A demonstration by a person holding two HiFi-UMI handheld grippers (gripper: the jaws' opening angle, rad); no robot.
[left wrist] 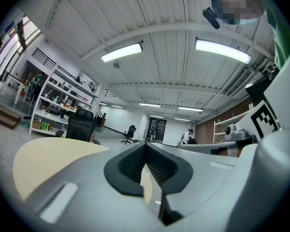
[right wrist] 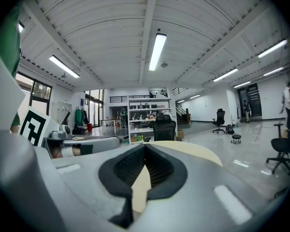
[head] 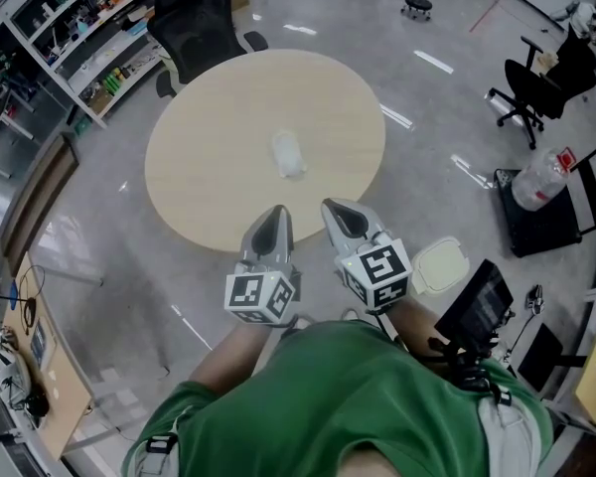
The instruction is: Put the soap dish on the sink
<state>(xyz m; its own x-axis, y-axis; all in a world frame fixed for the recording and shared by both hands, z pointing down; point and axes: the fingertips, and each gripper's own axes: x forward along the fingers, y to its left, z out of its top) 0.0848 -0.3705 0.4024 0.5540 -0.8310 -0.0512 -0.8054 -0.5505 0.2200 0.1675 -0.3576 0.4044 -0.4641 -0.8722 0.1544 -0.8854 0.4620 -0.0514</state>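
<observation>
A small pale, translucent soap dish lies near the middle of the round beige table. No sink shows in any view. My left gripper and right gripper hover side by side over the table's near edge, pointing toward the dish and well short of it. Both are shut with nothing between the fingers. In the left gripper view the left gripper has its pads meeting at the tips. In the right gripper view the right gripper does too. The dish is hidden behind the jaws in both gripper views.
A black office chair stands at the table's far side, with shelving behind it at the left. At the right are a water jug on a black cart and another chair. A pale square lid lies on the floor.
</observation>
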